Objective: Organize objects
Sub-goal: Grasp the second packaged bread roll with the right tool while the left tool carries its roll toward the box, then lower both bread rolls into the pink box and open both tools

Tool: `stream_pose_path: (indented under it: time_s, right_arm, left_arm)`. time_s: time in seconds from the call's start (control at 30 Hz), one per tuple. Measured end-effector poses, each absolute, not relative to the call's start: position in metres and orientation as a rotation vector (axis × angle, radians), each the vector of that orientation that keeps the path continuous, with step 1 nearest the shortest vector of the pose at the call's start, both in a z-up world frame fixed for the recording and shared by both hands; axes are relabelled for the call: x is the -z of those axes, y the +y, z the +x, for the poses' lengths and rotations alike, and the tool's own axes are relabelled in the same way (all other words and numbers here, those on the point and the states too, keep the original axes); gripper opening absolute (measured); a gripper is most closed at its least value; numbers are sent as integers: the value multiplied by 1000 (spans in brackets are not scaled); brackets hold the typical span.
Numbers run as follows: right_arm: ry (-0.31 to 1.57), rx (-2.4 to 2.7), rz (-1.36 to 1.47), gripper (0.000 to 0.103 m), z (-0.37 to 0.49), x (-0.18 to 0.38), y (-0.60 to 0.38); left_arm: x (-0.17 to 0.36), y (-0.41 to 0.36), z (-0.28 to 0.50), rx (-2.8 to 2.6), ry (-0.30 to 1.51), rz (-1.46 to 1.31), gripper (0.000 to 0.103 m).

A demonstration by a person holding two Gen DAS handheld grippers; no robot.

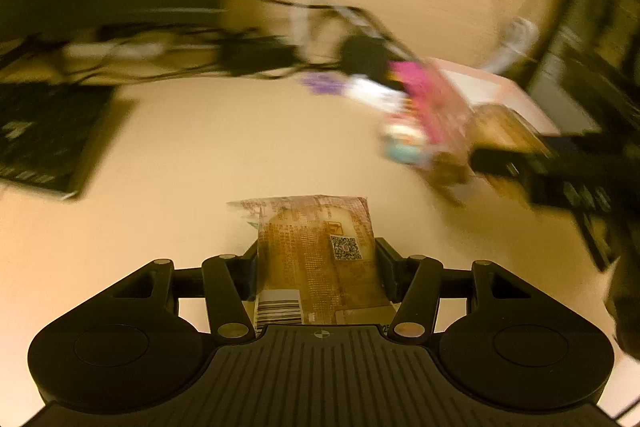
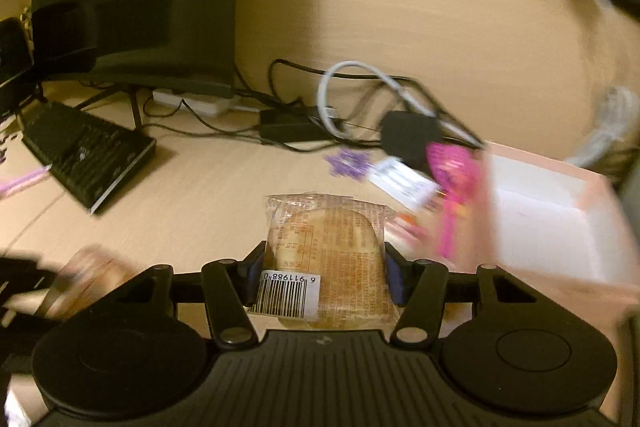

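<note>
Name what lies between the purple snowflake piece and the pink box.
In the right wrist view, a white card and a pink packet lie between snowflake and box.

Both claws (image 1: 316, 263) (image 2: 324, 267) matte black, ribbed top, silver rivets (round side discs).

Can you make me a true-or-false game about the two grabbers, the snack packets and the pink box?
1. Each grabber is holding a wrapped snack. True: the left gripper is shut on one snack packet, and the right gripper on another snack packet.
2. The pink box is full of toys. False: the part that shows is bare and white inside.
3. A purple star-shaped thing lies on the table. True.
4. The pink toy lies inside the box. False: it is outside, by the box's left wall.
5. There are no cables on the table. False: a tangle of cables lies at the back.
</note>
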State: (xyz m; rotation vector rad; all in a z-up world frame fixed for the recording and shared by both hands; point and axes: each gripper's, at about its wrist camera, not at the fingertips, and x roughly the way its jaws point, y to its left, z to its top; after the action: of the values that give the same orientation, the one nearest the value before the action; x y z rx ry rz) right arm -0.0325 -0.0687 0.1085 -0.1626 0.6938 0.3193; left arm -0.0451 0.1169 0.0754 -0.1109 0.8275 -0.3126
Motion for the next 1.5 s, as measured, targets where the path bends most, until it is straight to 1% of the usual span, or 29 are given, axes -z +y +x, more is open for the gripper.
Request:
stream_pose_path:
  time_s: [0.2, 0.33, 0.47, 0.53, 0.6, 0.63, 0.7, 0.9, 1.03, 1.23, 1.3, 1.33, 1.37, 1.47, 1.5]
  right_arm:
    - [667, -178, -163, 57, -96, -131, -144]
    - [634, -99, -127, 57, -120, -142, -189]
    - [605, -55, -77, 57, -132, -145, -219]
    - [605, -36, -50, 57, -129, -143, -229]
    - [595, -15, -31, 57, -129, -140, -239]
    - [597, -6, -13, 57, -127, -139, -244]
    - [603, -3, 20, 57, -122, -138, -252]
    - [594, 7, 38, 57, -105, -136, -267]
    - [569, 5, 27, 57, -87, -139, -268]
    - [450, 0, -9, 57, -17, -164, -262]
    - [400, 28, -37, 68, 11, -173, -257]
    - [388, 48, -55, 87, 25, -175, -254]
    - [383, 65, -70, 97, 37, -176, -251]
    - [380, 76, -93, 103, 46, -172, -240]
    - [393, 65, -84, 103, 42, -170, -237]
  left_arm:
    - [-106, 34, -35, 484, 783, -56, 59]
    - [-135, -27, -9, 575, 691, -29, 59]
    - [-166, -82, 25, 626, 541, -43, 60]
    - [-166, -107, 46, 617, 505, -28, 62]
    - [-160, -126, 67, 587, 538, 6, 60]
    - [-158, -129, 77, 581, 557, -21, 60]
    - [-158, -124, 92, 592, 578, -108, 60]
    - [-167, -75, 87, 538, 514, -217, 60]
    - [-145, -30, 56, 426, 546, -197, 59]
    - [-113, 7, 19, 313, 656, -138, 59]
    - [-108, 15, 15, 286, 685, -120, 59]
    - [-104, 21, 13, 270, 698, -114, 59]
    - [-101, 28, 10, 259, 709, -112, 59]
    - [-88, 50, 5, 227, 748, -131, 59]
    - [-83, 55, 4, 220, 761, -143, 59]
